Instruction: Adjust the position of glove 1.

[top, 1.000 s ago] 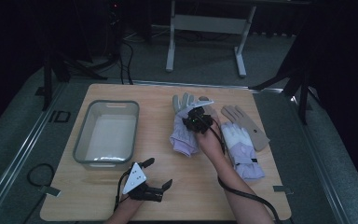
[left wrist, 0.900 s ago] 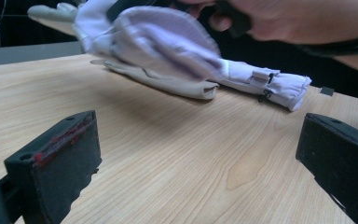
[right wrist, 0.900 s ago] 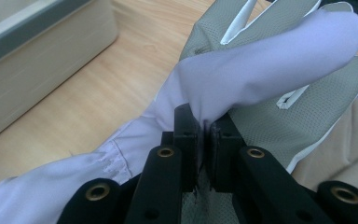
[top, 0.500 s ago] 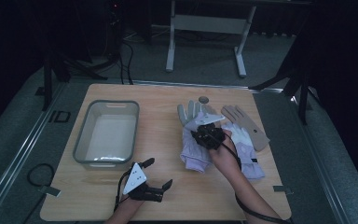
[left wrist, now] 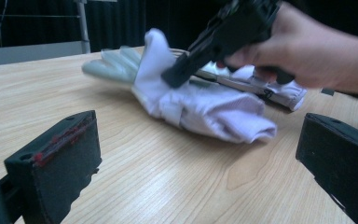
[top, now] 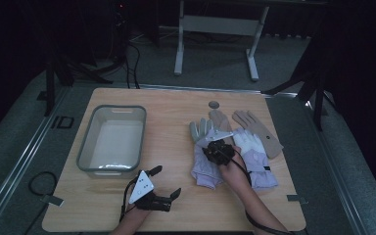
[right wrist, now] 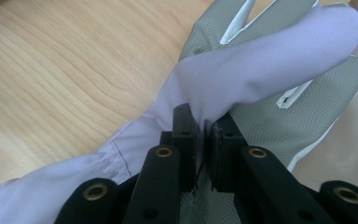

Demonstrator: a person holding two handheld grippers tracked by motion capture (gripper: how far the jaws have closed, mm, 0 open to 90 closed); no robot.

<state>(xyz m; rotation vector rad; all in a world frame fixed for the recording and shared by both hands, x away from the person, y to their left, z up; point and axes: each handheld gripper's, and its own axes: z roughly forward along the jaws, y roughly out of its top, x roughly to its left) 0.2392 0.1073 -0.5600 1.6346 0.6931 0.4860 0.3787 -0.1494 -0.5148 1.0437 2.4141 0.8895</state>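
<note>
**Pale glove pinched and dragged nearer**

Wooden bench (top: 176, 205) carries a tray (top: 85, 147) and gloves. The lilac glove (top: 203, 169), middle-right, has slid toward the person, bunched. Right tongs (top: 214, 147) grasp its fabric; left tongs (top: 165, 182) gape, idle. Transfer seems begun.

From my remote seat it looked like a dim recording lab: a lone wooden table (top: 176, 107) stood on grey carpet (top: 24, 142), ringed by black stands (top: 54, 73), trailing cables (top: 132, 54) and a metal desk frame (top: 215, 29).
</note>
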